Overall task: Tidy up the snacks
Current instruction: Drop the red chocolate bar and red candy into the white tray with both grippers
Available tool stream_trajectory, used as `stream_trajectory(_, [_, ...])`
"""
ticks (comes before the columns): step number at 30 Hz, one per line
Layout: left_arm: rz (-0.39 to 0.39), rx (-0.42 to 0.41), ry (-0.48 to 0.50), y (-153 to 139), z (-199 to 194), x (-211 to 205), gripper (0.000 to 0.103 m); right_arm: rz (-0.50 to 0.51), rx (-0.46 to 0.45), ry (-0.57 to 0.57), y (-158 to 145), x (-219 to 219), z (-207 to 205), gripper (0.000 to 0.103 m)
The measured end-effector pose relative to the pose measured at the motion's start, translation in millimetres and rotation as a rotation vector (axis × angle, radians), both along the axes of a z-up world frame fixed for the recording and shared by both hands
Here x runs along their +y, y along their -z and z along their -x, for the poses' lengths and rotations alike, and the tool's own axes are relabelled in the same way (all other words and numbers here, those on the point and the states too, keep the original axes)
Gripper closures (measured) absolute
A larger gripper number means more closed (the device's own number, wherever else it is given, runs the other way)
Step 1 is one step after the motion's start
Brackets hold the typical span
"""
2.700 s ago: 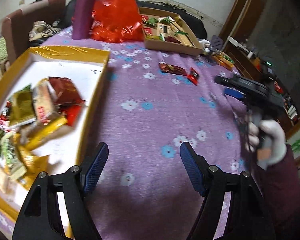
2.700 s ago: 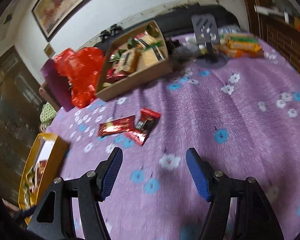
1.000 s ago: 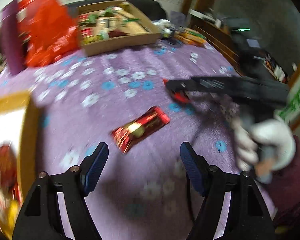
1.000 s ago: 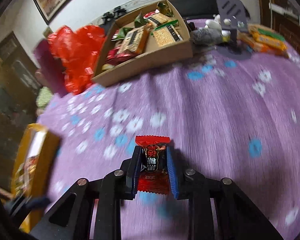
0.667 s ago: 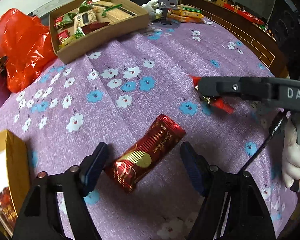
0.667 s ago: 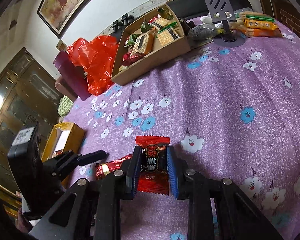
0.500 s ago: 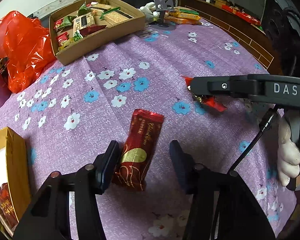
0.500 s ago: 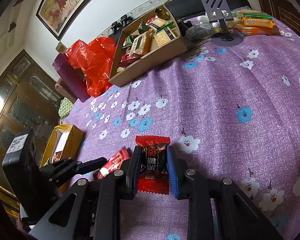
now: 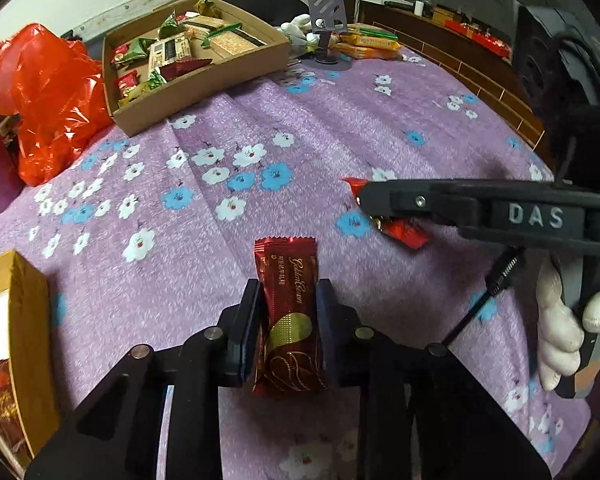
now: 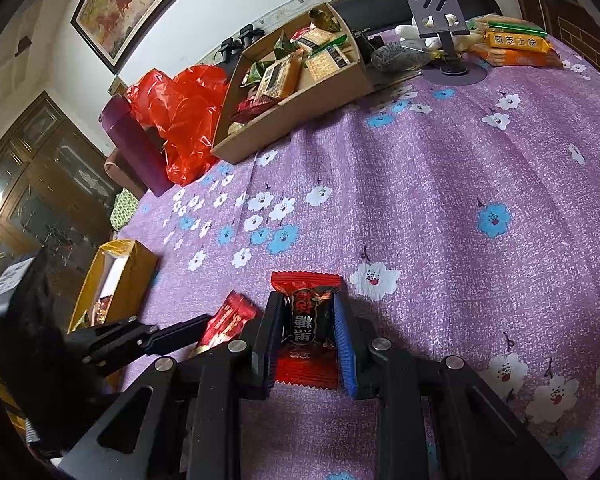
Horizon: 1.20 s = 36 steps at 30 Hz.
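Both grippers are loaded at once here. The left gripper [image 9: 287, 320] has just been squeezing in, and its pads are now pressed on the sides of a long dark-red snack bar [image 9: 289, 316], which sits lengthwise between them over the purple flowered tablecloth [image 9: 228, 160]. The right gripper [image 10: 306, 336] is clamped on a small red candy [image 10: 306, 322], with the wrapper's crimped ends sticking out past the pads front and back. Taking the brown cardboard box [image 9: 204, 80] of sorted snacks as the landmark: both held snacks are well on the near side of it, with a wide stretch of bare cloth in between. Just left of the box is a crumpled red plastic bag [image 9: 48, 96], and past that something tall and purple [image 10: 136, 148], maybe a bottle, hard to say from this angle. To the right of the box there's a grey phone stand [image 10: 440, 20] and some orange packets [image 10: 516, 46]. Far from the box, at the near left edge, is a yellow box [image 9: 24, 340] with a few wrapped snacks inside. In the left camera the right gripper's black body cuts straight across the right side and hides most of the candy, with a white-gloved hand [image 9: 564, 324] on its handle.
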State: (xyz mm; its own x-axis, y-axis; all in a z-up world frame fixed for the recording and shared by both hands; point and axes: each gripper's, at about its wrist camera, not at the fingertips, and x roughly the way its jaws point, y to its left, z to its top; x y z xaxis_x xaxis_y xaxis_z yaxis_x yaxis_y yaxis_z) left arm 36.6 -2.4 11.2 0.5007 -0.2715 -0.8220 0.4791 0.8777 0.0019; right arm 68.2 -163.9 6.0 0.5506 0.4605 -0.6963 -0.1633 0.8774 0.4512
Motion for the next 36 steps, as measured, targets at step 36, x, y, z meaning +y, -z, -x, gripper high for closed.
stream_trajectory(36, [0.369,-0.128,-0.620,-33,141,285,0.077,0.007,-0.082,-0.416,-49,231,62,0.078])
